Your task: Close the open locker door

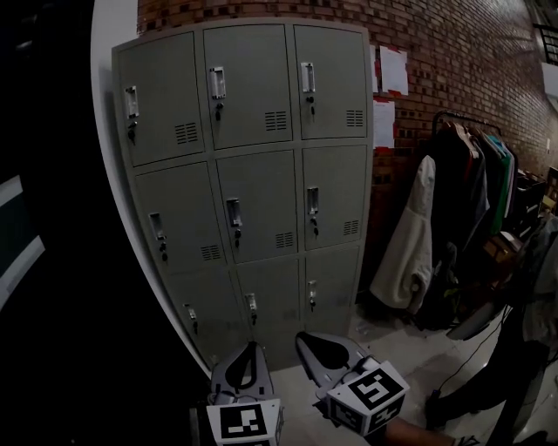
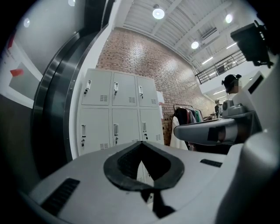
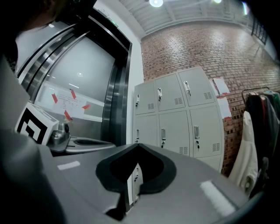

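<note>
A grey steel locker cabinet [image 1: 253,174] with three rows of three doors stands against the brick wall. Every door that shows lies flush with the front, each with a small handle and lock. Both grippers hang low in front of the cabinet, well short of it. My left gripper [image 1: 254,347] has its jaws together with nothing between them. My right gripper [image 1: 302,336] sits just to its right, also shut and empty. The lockers [image 2: 116,113] appear beyond the closed jaws in the left gripper view, and the lockers [image 3: 175,118] show likewise in the right gripper view.
A clothes rack [image 1: 475,174] with dark coats and a white garment [image 1: 410,235] stands right of the cabinet. White papers [image 1: 392,70] hang on the brick wall. A white pillar [image 1: 113,26] and dark lift doors lie to the left. A person [image 1: 523,348] stands at the right edge.
</note>
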`<state>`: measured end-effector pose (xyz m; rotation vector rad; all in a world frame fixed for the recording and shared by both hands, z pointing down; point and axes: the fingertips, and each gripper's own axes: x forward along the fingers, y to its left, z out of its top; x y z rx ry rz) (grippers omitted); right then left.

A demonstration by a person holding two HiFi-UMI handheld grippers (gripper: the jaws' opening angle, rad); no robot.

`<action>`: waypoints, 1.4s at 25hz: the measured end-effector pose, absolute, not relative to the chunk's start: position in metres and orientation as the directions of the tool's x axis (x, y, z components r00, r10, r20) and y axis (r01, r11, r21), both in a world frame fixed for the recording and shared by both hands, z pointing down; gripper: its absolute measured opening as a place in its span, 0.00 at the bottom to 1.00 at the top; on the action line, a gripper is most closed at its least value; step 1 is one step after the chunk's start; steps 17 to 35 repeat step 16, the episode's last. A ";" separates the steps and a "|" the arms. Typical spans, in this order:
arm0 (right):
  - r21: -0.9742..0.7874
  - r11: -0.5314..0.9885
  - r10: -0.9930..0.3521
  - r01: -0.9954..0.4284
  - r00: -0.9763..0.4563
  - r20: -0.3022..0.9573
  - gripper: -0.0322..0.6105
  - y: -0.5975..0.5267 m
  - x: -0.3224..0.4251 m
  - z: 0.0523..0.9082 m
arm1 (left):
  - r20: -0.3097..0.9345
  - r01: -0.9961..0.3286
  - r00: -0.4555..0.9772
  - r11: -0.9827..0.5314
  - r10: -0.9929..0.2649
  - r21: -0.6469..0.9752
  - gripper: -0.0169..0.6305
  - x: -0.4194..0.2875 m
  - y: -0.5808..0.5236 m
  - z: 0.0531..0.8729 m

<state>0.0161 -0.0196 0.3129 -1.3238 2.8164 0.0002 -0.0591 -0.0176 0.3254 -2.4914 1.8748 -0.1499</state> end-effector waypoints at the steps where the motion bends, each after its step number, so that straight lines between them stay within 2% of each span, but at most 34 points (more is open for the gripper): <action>1: -0.010 0.637 -0.771 -0.771 -0.636 -0.023 0.05 -0.020 0.014 0.313 | 0.064 -0.958 0.275 -0.280 -0.959 -0.070 0.03 -0.061 -0.019 0.325; 35: -0.030 0.639 -0.769 -0.769 -0.639 0.002 0.05 -0.025 0.003 0.311 | 0.067 -0.952 0.293 -0.297 -0.954 -0.073 0.03 -0.062 -0.026 0.329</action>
